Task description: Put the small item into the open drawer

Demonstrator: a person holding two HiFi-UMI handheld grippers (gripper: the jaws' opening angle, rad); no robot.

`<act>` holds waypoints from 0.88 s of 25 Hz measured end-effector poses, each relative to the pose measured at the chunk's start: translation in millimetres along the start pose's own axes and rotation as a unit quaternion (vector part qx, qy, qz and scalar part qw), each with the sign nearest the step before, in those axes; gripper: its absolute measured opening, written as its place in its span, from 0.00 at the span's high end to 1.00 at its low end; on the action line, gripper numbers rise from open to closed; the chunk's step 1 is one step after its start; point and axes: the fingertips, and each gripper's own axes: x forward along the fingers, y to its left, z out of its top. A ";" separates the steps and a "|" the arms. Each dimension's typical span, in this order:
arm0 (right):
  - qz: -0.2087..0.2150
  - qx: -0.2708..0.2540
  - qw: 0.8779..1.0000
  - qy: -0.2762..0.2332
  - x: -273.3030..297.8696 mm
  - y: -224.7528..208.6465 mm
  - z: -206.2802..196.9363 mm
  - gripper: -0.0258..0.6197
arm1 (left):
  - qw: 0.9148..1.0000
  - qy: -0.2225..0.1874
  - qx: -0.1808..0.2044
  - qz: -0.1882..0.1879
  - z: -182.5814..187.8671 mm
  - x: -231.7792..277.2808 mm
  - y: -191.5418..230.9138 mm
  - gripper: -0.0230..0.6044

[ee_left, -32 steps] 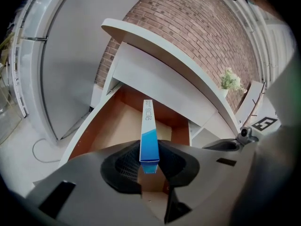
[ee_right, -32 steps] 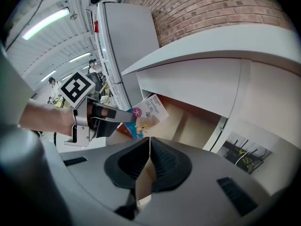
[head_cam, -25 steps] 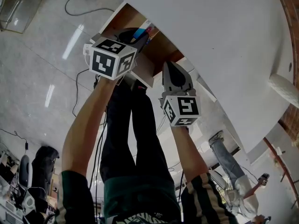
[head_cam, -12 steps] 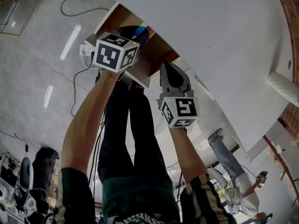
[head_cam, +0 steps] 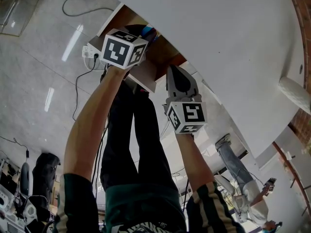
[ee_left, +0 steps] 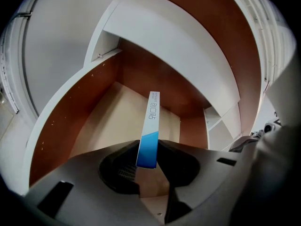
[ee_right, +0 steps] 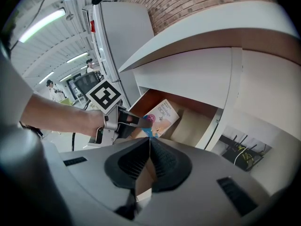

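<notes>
The small item is a thin flat box, white with a blue end. My left gripper (ee_left: 148, 160) is shut on that blue end, and the box (ee_left: 150, 126) points edge-on into the open drawer (ee_left: 106, 121), which has brown walls and a pale floor. The right gripper view shows the box's printed face (ee_right: 163, 114) over the drawer opening (ee_right: 200, 121), with the left gripper (ee_right: 130, 121) at the drawer's front. In the head view the left gripper (head_cam: 141, 34) reaches into the drawer (head_cam: 163, 52). My right gripper (ee_right: 149, 142) hangs shut and empty just outside, pointing at the drawer (head_cam: 178, 72).
A white cabinet front (head_cam: 218, 42) surrounds the drawer. A power strip (head_cam: 90, 52) with cables lies on the tiled floor to the left. Another person's legs (head_cam: 235, 171) show at lower right. A brick wall (head_cam: 301, 4) runs along the right edge.
My left gripper has moved a little further into the drawer with the box still held. The right gripper has stayed where it was.
</notes>
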 end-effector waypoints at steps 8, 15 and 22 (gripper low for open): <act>0.002 -0.002 1.000 0.001 1.9 1.5 -1.1 0.92 | 0.997 0.063 0.026 0.029 -17.1 13.5 11.7 0.77; 0.000 -0.001 1.000 0.002 0.6 0.2 -2.7 0.92 | 0.996 0.062 0.037 0.059 -15.3 13.9 21.7 0.67; 0.000 0.000 1.000 0.002 -0.8 1.8 -1.8 0.92 | 0.993 0.065 0.058 0.076 -13.8 11.5 26.2 0.57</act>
